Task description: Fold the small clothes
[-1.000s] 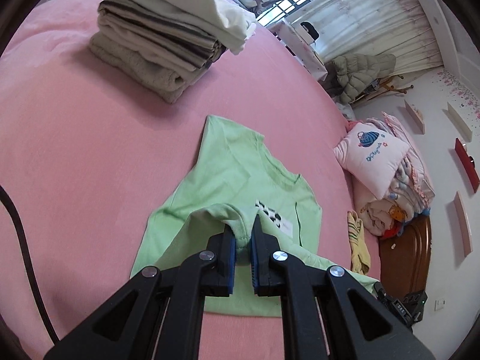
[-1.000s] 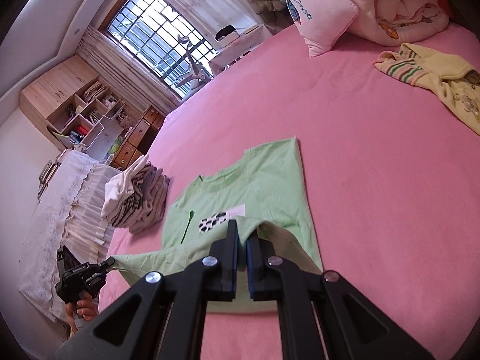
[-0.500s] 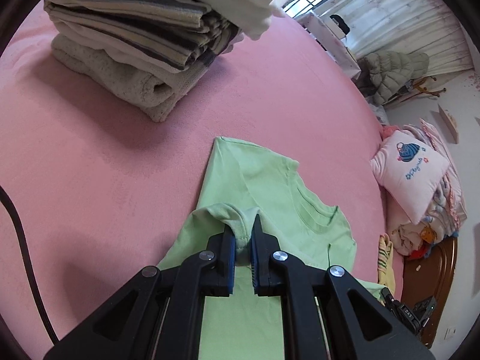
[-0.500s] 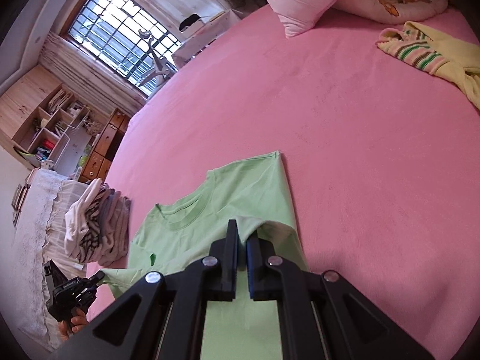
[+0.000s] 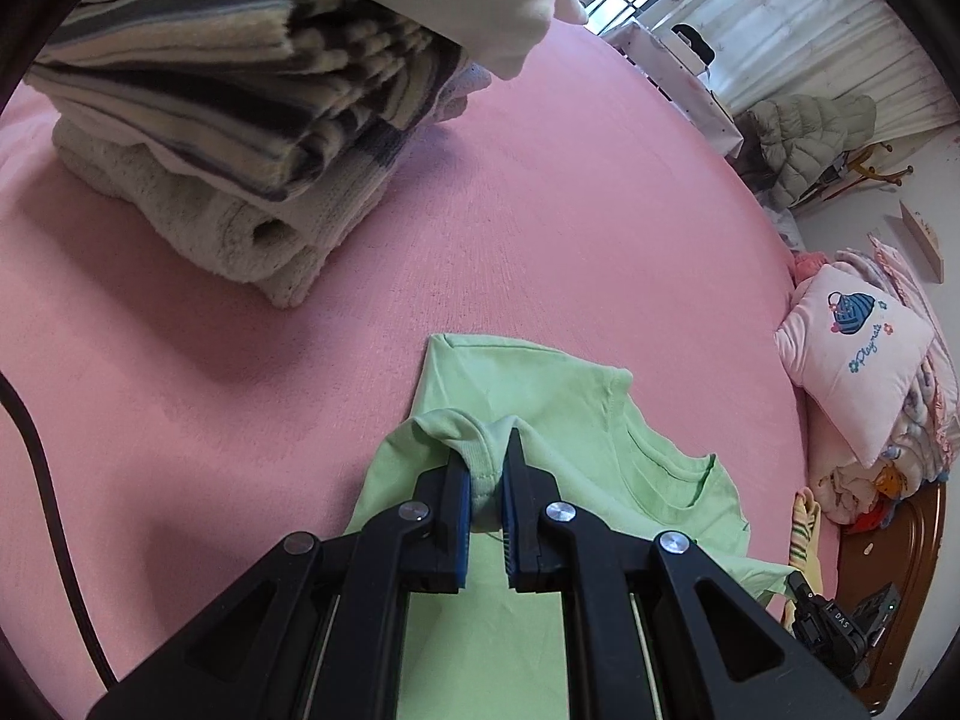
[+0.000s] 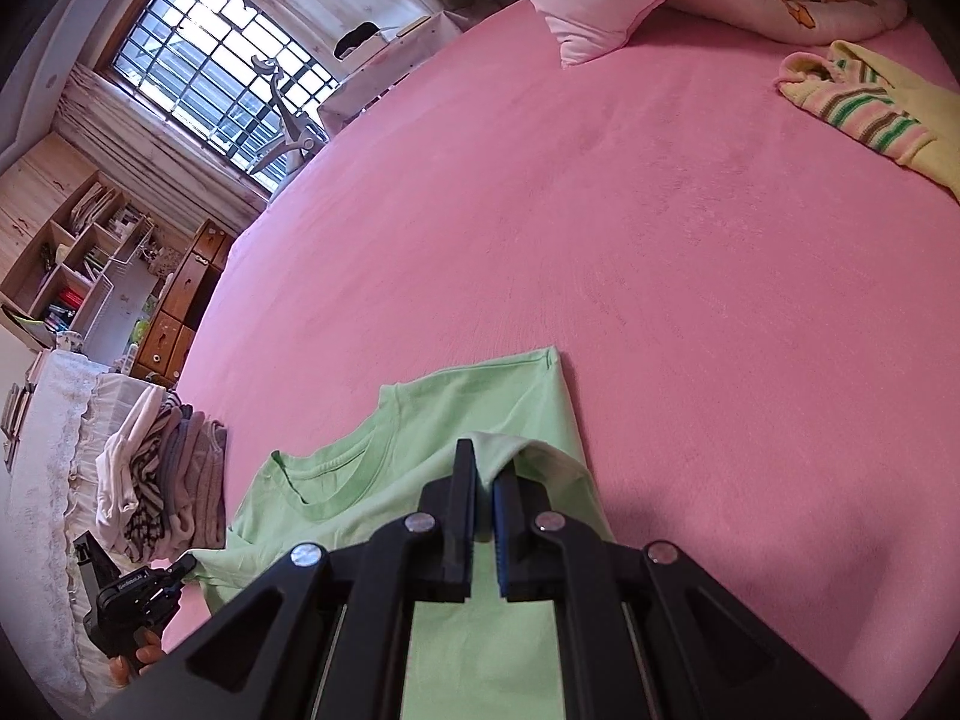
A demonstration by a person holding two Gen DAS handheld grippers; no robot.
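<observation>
bed: pink sheet (image 5: pixel 540 192), folded stack (image 5: pixel 252 120) at far left
left gripper (image 5: pixel 487 468): clamped on green T-shirt (image 5: pixel 576 402) hem
right gripper (image 6: pixel 485 468): clamped on other hem corner

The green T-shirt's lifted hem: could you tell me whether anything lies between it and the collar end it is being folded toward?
Nothing visible does: the green T-shirt lies bare up to its collar; the folded stack sits apart.

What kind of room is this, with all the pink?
It looks like a bedroom. The pink surface is a big bed sheet, with a pillow at its head, folded clothes stacked on it, and a barred window beside wooden shelves.
</observation>
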